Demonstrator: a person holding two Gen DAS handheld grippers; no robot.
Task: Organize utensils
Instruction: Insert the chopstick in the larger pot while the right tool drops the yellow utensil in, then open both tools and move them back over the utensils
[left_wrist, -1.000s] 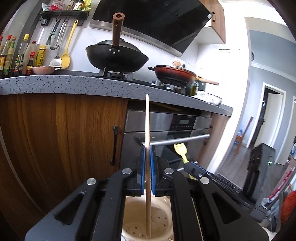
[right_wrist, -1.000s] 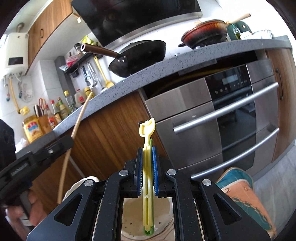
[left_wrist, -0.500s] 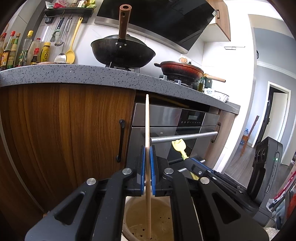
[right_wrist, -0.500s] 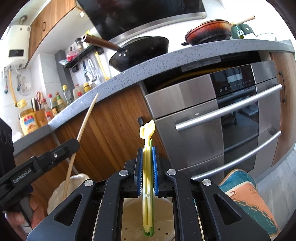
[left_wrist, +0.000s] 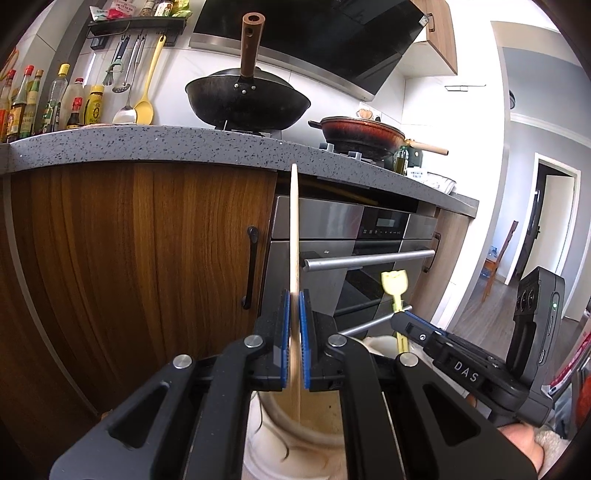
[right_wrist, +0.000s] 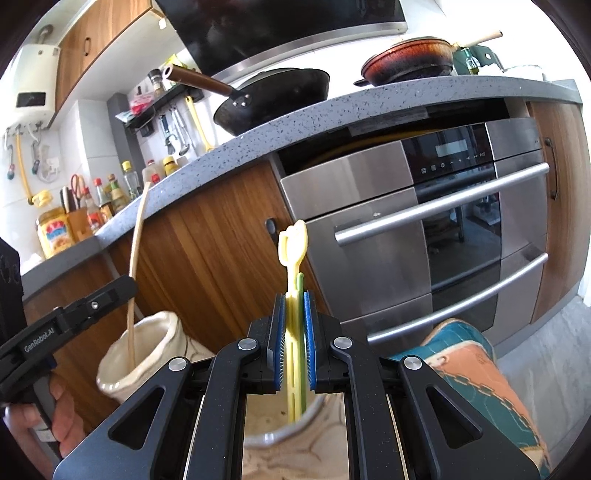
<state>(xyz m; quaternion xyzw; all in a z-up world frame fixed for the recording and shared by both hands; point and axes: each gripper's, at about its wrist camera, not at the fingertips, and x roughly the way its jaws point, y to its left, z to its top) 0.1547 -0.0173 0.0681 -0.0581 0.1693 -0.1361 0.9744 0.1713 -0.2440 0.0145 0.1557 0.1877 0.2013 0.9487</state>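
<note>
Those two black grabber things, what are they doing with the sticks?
A person holds a gripper in each hand. The left gripper is shut on a long wooden stick, its lower end inside a cream holder. The right gripper is shut on yellow and green plastic utensils, their tips down in another pot.

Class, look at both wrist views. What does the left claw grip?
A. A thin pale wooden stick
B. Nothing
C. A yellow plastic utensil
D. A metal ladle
A: the left claw is shut on the thin pale wooden stick, whose lower end reaches into the cream ceramic holder; the yellow plastic utensil sits in the right claw.
</note>
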